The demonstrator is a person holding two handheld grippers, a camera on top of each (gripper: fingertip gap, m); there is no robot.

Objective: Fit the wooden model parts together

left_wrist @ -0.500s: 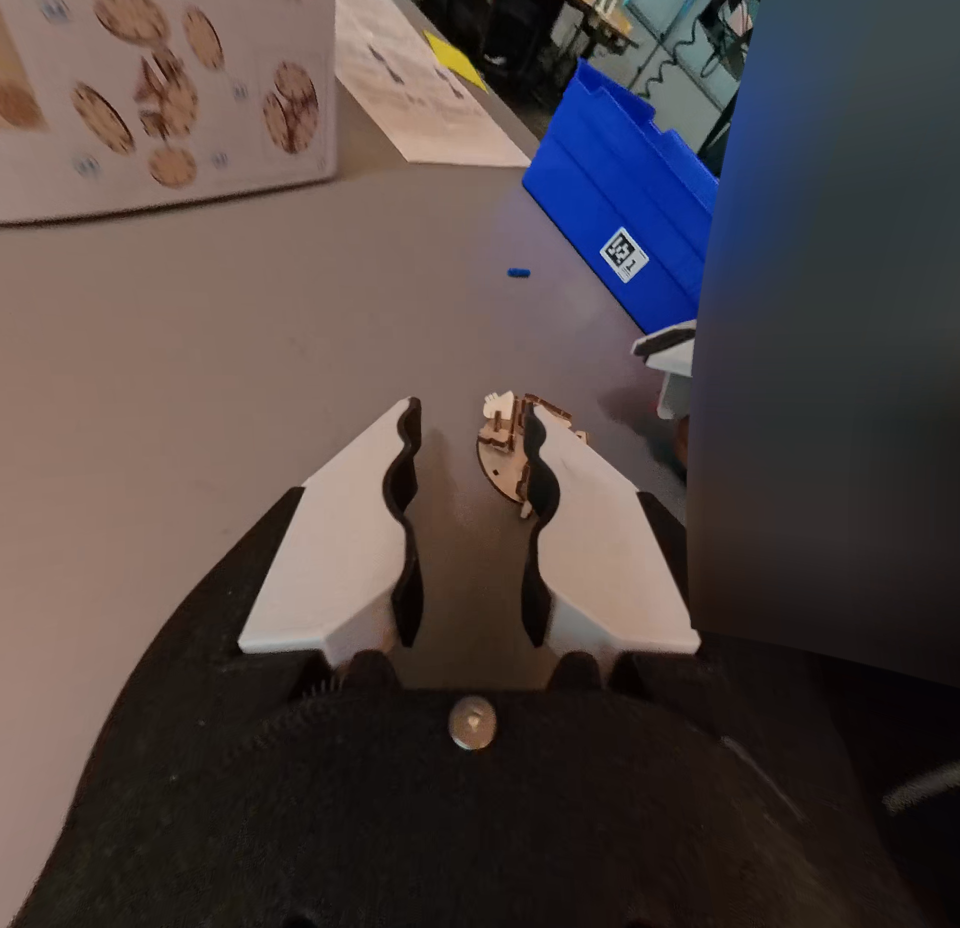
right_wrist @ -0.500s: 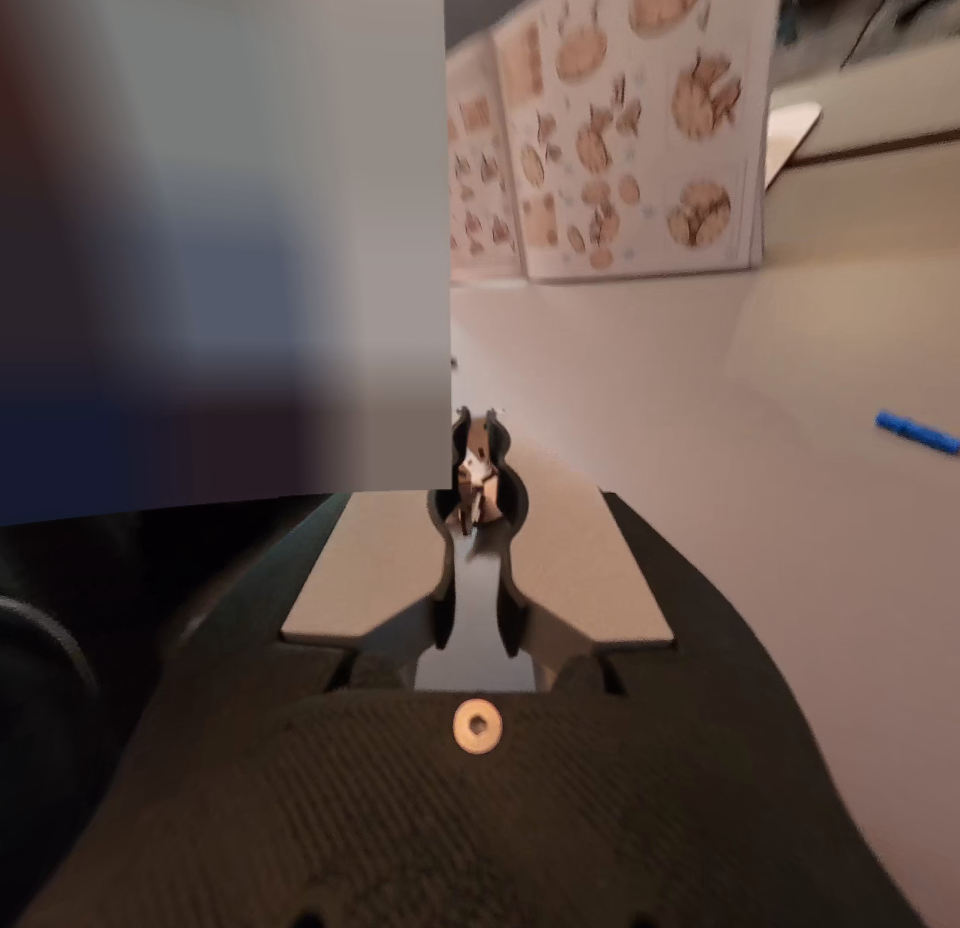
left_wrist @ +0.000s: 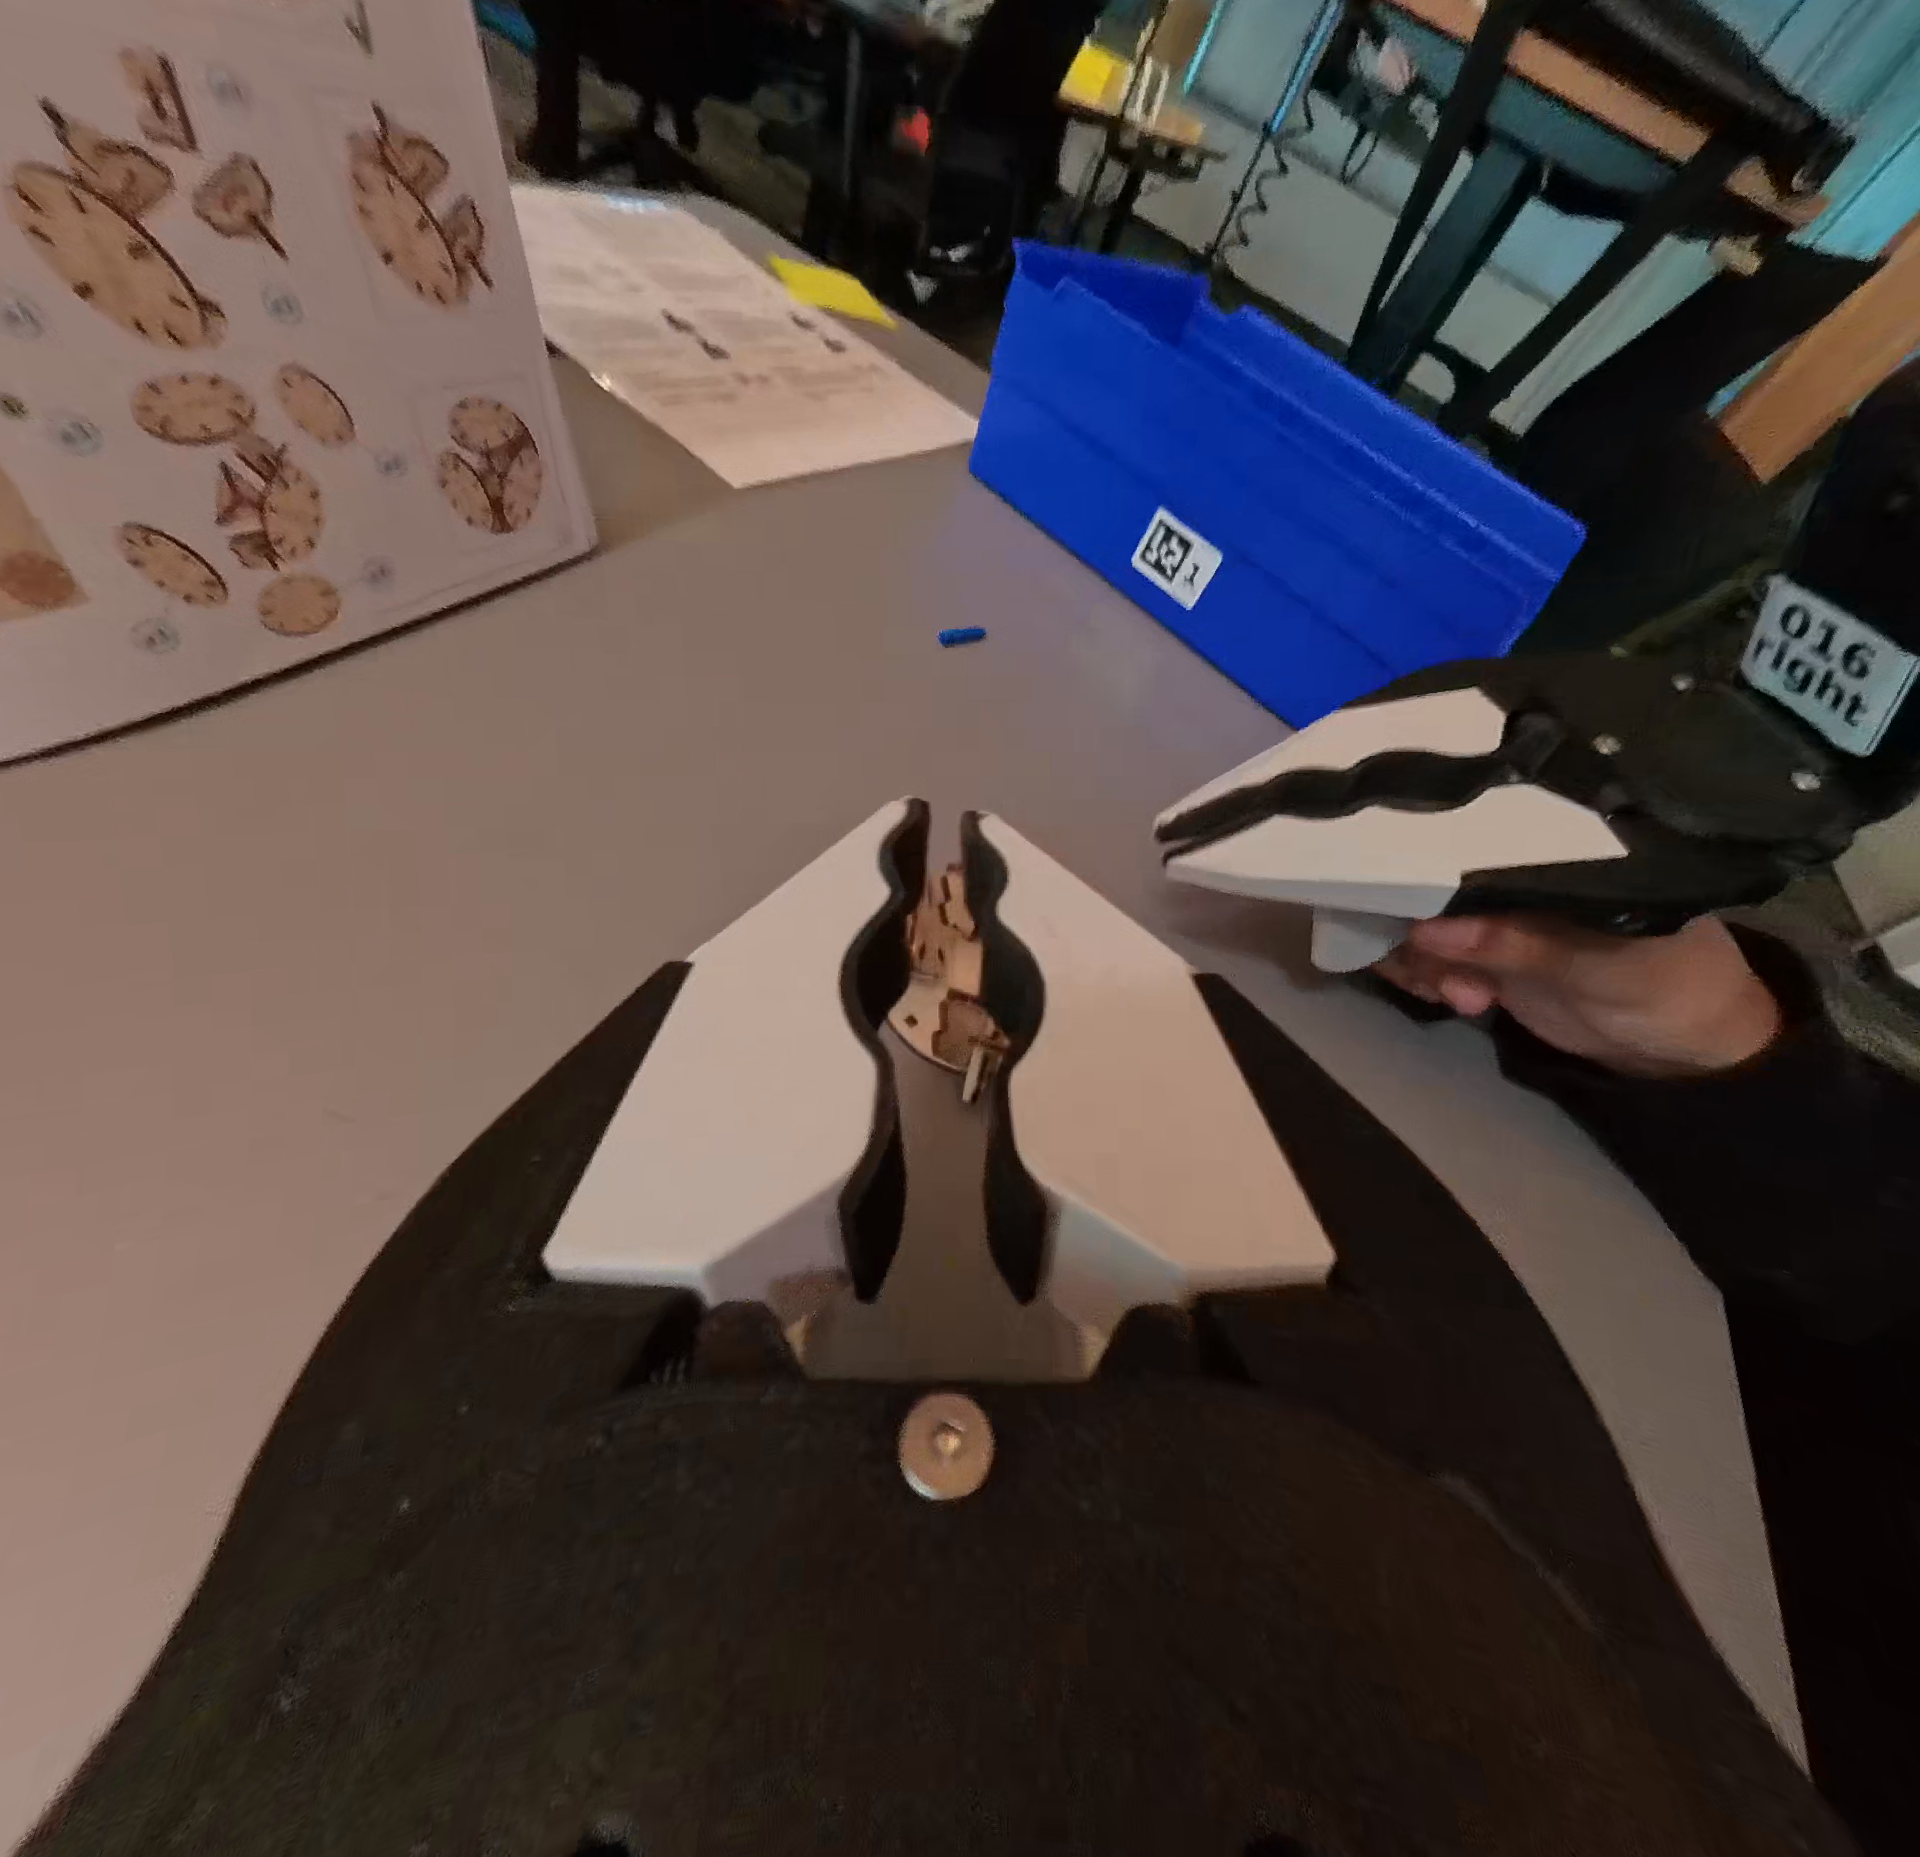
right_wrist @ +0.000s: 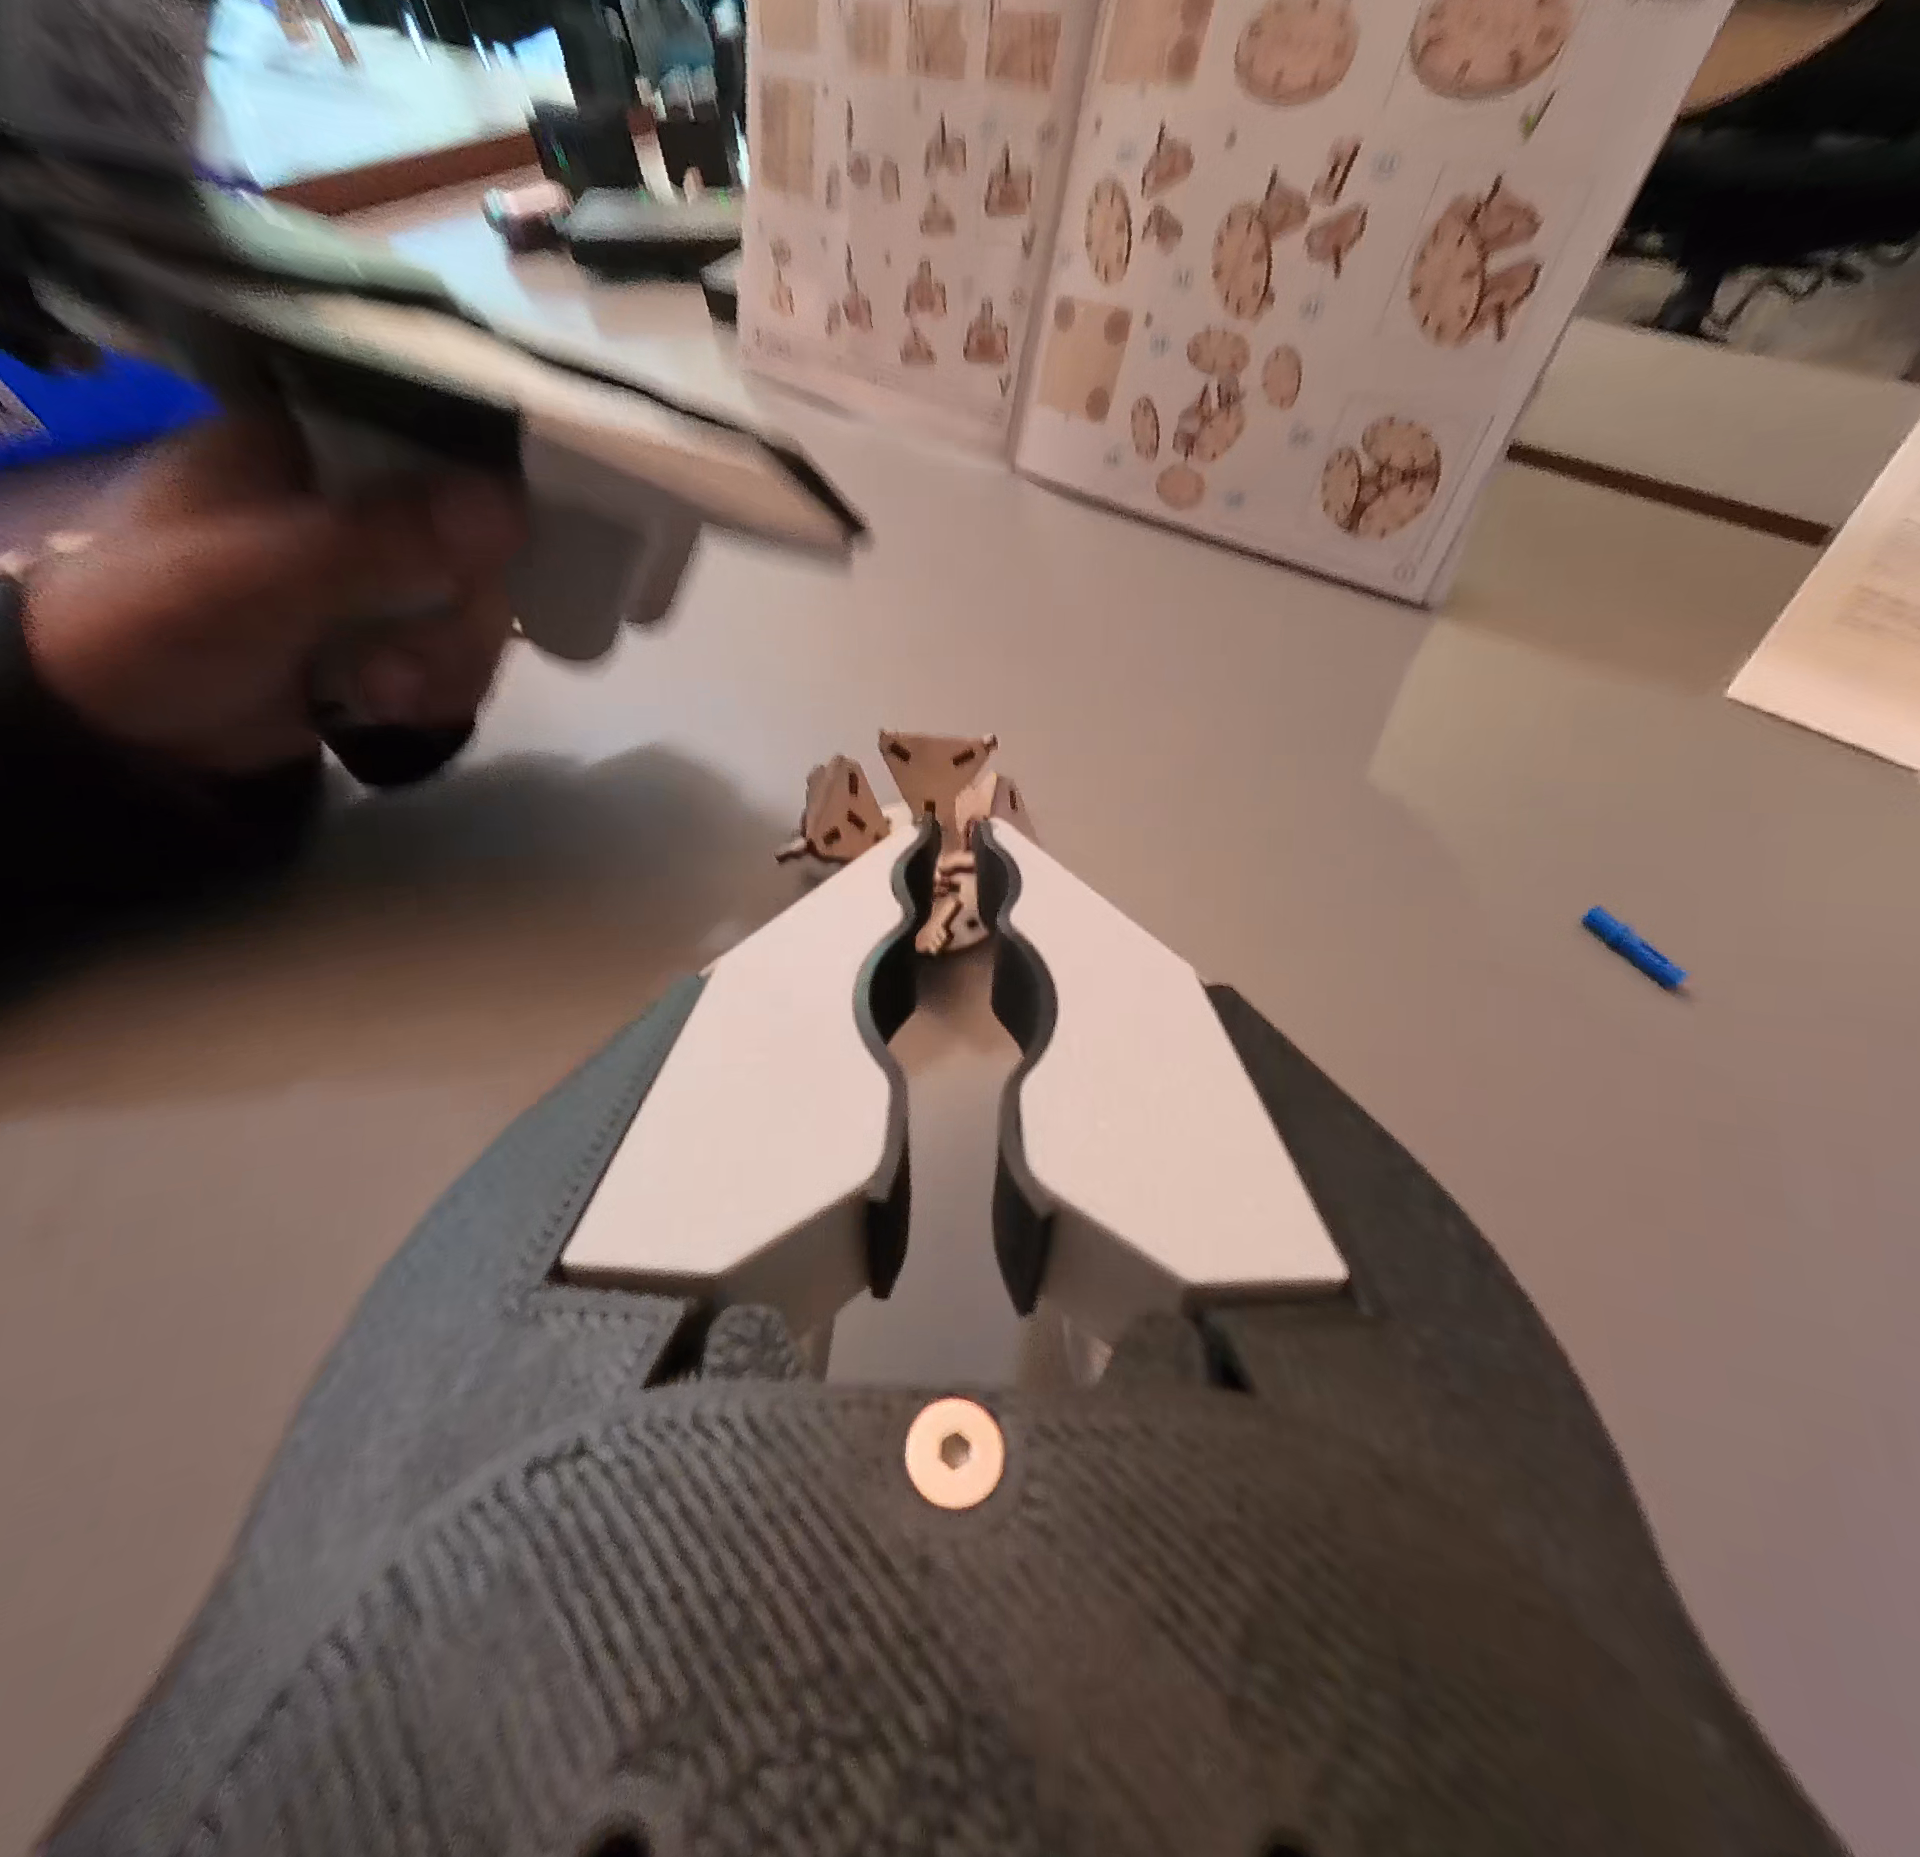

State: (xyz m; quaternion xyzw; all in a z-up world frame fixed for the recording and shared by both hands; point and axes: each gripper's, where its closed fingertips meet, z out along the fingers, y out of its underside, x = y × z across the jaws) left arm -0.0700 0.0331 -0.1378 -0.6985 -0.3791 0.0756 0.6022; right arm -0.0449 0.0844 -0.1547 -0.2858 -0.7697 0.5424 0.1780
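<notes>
Grey table (left_wrist: 520, 872), wide and mostly bare. Far left on it stands a white picture board (left_wrist: 260, 353) showing wooden clock parts. A blue bin (left_wrist: 1299, 477) sits far right and a printed sheet (left_wrist: 727, 353) lies flat between the two.

Left gripper (left_wrist: 940, 820) is up off the table, white fingers with black wavy pads. Right gripper (right_wrist: 951, 836) is level with it to the right, well apart, with a hand (left_wrist: 1558, 986) on its grip.

Small wooden assembly (right_wrist: 935, 768): thin slotted plates, three triangular fins. It appears to stand on the table just beyond the right fingertips and below the left gripper's tip. A blue peg (left_wrist: 961, 636) lies alone farther out.

Risk, as I judge it: the assembly is light and only slotted together. A closed tip coming down on it, or brushing a fin sideways, could tip it, skid it, or pop a joint. The left gripper shows blurred in the right wrist view, so it is hard to say how far it stands above the fins.

Jaws: both pairs are drawn almost together, only a sliver between the tips. Wood shows through each sliver. Seen from the other side, though, no wood sticks out at either tip, and the left tip stands apart from the fins. I read the wood as lying below the fingers, not pinched, though pad contact is not certain.
</notes>
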